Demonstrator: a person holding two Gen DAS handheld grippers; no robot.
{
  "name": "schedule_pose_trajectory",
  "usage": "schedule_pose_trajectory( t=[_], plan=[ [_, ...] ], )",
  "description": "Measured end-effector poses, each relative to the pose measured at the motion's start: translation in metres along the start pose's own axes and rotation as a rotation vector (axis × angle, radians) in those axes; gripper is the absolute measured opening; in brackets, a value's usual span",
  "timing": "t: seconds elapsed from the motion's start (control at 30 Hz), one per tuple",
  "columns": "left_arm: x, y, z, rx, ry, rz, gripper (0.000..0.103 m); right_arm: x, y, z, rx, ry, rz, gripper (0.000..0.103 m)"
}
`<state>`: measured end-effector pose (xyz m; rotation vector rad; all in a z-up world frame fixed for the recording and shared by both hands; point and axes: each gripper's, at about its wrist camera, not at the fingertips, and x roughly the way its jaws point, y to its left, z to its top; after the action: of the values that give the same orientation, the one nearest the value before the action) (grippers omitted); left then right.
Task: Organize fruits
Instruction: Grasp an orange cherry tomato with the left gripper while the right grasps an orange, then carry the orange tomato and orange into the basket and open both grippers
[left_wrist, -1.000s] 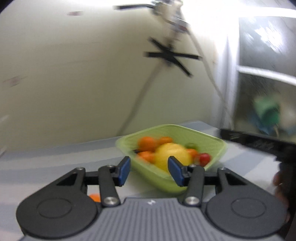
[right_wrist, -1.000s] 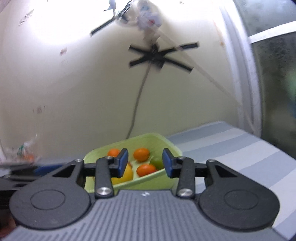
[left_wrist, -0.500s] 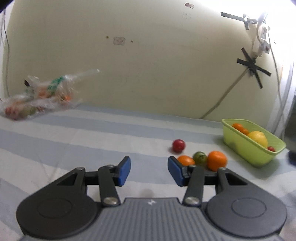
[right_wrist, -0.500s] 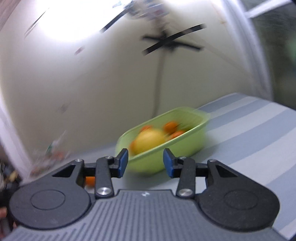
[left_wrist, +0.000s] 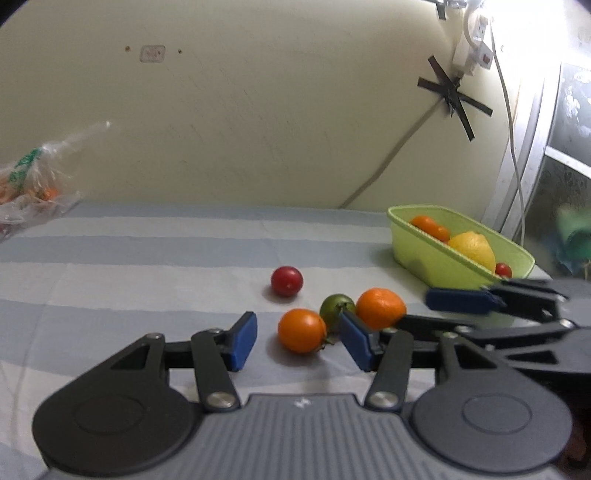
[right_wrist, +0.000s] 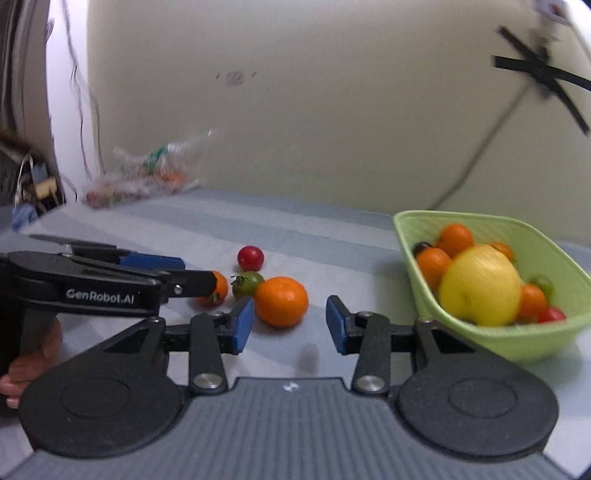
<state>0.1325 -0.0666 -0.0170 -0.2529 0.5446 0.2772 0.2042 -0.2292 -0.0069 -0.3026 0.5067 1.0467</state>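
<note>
I am bringing both grippers' spread, empty fingers (left_wrist: 242, 341) toward loose fruit beside the basket (right_wrist: 546, 332), risking knocking the orange (right_wrist: 281, 301) rolling.

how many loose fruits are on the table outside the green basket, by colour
orange: 2, the mandarin and the orange tomato
green: 1, the green tomato
red: 1, the red tomato
total: 4 on the striped table, all outside the basket
</note>
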Motion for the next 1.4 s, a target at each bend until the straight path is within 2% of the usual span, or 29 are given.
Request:
schedule_pose_trajectory(
  t=[0.1, 0.17, 0.2, 0.3, 0.4, 0.5, 0.6, 0.77, 0.93, 1.03, 1.27, 1.4],
  plan=[
    [0.008, 0.006, 0.001, -0.027, 0.041, -0.035, 0.033, 0.014, -0.003, 0.001, -0.036, 0.024, 0.018, 0.049],
    [0.010, 0.010, 0.001, -0.046, 0.050, -0.060, 0.031, 0.022, -0.009, 0.003, -0.016, 0.064, 0.075, 0.047],
    [0.010, 0.010, 0.001, -0.048, 0.049, -0.063, 0.031, 0.021, -0.014, 0.002, -0.001, 0.075, 0.098, 0.040],
    [0.000, 0.010, -0.004, -0.048, 0.030, -0.105, 0.031, 0.003, -0.021, -0.005, 0.049, 0.076, 0.151, 0.039],
    [-0.016, 0.007, -0.015, -0.049, 0.029, -0.252, 0.031, -0.031, -0.022, -0.021, 0.025, 0.043, 0.193, 0.039],
    [-0.023, -0.009, -0.020, 0.044, 0.018, -0.327, 0.031, -0.046, -0.026, -0.036, 0.017, 0.048, 0.224, 0.039],
    [-0.021, -0.022, -0.021, 0.115, 0.013, -0.319, 0.031, -0.040, -0.034, -0.034, 0.080, 0.051, 0.239, 0.040],
    [-0.011, -0.014, -0.018, 0.050, 0.066, -0.328, 0.031, -0.036, -0.033, -0.033, 0.099, 0.066, 0.254, 0.043],
    [-0.008, -0.008, -0.018, 0.018, 0.079, -0.323, 0.038, -0.040, -0.033, -0.035, 0.091, 0.067, 0.275, 0.052],
    [-0.009, -0.009, -0.018, 0.017, 0.079, -0.325, 0.037, -0.038, -0.031, -0.033, 0.080, 0.068, 0.275, 0.053],
    [-0.011, -0.011, -0.020, 0.035, 0.064, -0.333, 0.029, -0.037, -0.033, -0.034, 0.081, 0.069, 0.276, 0.053],
    [-0.012, -0.012, -0.020, 0.045, 0.061, -0.333, 0.029, -0.035, -0.035, -0.033, 0.096, 0.068, 0.248, 0.040]
  ],
)
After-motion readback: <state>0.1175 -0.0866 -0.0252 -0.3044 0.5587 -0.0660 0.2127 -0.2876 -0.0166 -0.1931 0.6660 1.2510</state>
